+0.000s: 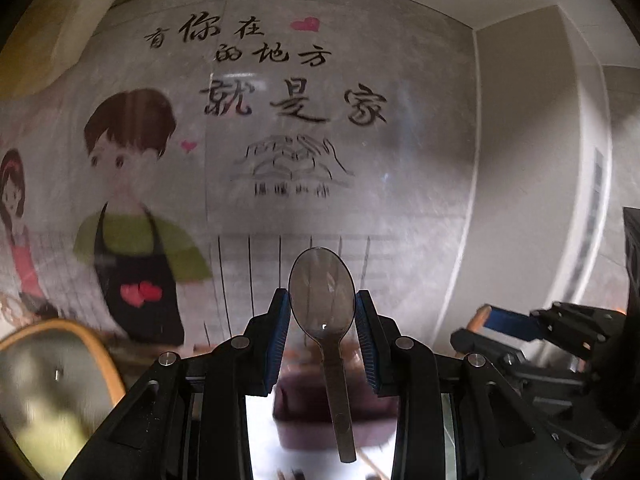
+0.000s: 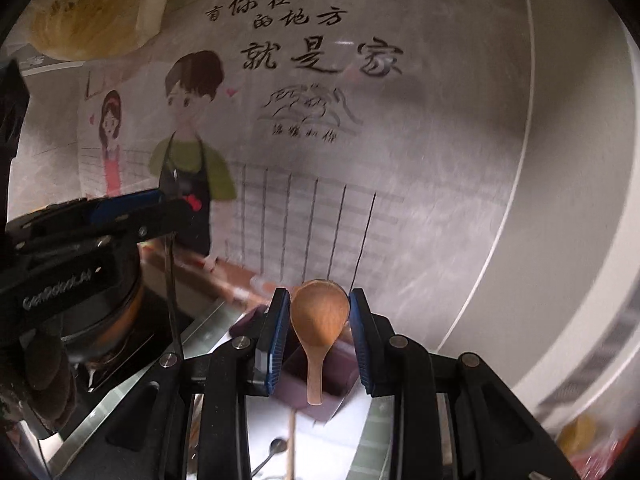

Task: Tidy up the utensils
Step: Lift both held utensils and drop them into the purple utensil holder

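Observation:
My left gripper is shut on a clear smoky plastic spoon, bowl up between the blue pads, handle hanging down. It is raised above a dark purple box on the white counter. My right gripper is shut on a wooden spoon, bowl up, handle hanging over the same purple box. The right gripper shows at the right edge of the left wrist view; the left gripper shows at the left of the right wrist view.
A wall with a cartoon decal is close ahead. A pan with a glass lid sits low left. A stove with a pot is left of the box. A metal spoon and a wooden stick lie on the counter.

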Motion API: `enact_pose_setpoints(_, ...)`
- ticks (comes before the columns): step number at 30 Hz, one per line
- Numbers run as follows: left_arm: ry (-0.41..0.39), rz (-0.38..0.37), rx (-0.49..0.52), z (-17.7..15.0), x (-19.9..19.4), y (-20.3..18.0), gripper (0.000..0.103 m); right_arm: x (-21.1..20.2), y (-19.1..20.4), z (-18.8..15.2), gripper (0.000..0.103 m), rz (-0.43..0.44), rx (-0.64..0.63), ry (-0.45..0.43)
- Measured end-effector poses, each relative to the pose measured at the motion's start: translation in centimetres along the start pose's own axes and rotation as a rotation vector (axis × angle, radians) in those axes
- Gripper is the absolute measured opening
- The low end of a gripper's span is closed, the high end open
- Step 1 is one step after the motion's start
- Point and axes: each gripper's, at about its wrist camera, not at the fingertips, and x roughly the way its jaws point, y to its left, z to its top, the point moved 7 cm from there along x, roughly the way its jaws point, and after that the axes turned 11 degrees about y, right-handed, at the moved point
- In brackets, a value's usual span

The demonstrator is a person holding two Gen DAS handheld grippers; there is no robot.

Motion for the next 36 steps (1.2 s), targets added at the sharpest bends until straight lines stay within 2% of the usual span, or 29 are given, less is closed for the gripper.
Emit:
enact_pose_setpoints(3, 0.012, 0.006, 0.001, 1.2, 2.9, 0.1, 0.034, 1.6, -1.0, 1.5, 0.028, -0.002, 0.021, 0.01)
enact_pose_setpoints(6, 0.036, 0.016, -0.002, 1.2, 5.4, 0.4, 0.034, 3.7, -2.0, 2.1, 0.028, -0.01, 0.044, 0.025)
enact_pose_setpoints(13, 0.056, 0.041, -0.018, -1.5, 10.5, 1.4, 0.034, 9.6, -2.6, 0.1, 0.028, 0.02, 0.088, 0.11)
enact_pose_setpoints(17, 0.04, 0.087, -0.011, -3.4, 12.7, 1.8, 0.034, 12.7, -2.6, -1.8, 0.028, 0.027, 0.118, 0.163)
enact_pose_setpoints(22, 0.116, 0.104, -0.01, -6.9, 15.8, 2.3, 0.034, 15.5, -2.1, -4.0, 0.028, 0.046, 0.128, 0.219)
enact_pose_setpoints(29, 0.268, 0.123, -0.028, -11.7, 18.8, 2.7, 0.035, 18.1, -0.6, -6.8, 0.028, 0.059, 0.118, 0.279)
enact_pose_setpoints(32, 0.303, 0.124, -0.038, -12.9, 19.2, 2.7, 0.045, 18.8, -0.1, -7.8, 0.029, 0.058, 0.109, 0.302)
enact_pose_setpoints(34, 0.316, 0.121, -0.053, -13.3, 18.9, 2.8, 0.056, 19.1, -0.3, -8.4, 0.03, 0.06, 0.116, 0.311)
enact_pose_setpoints(35, 0.315, 0.121, -0.058, -13.3, 18.7, 2.8, 0.057, 19.3, -0.3, -8.7, 0.031, 0.066, 0.121, 0.317)
enact_pose_setpoints(36, 0.315, 0.123, -0.064, -13.2, 18.4, 2.9, 0.06, 19.4, -0.2, -8.7, 0.04, 0.07, 0.125, 0.321)
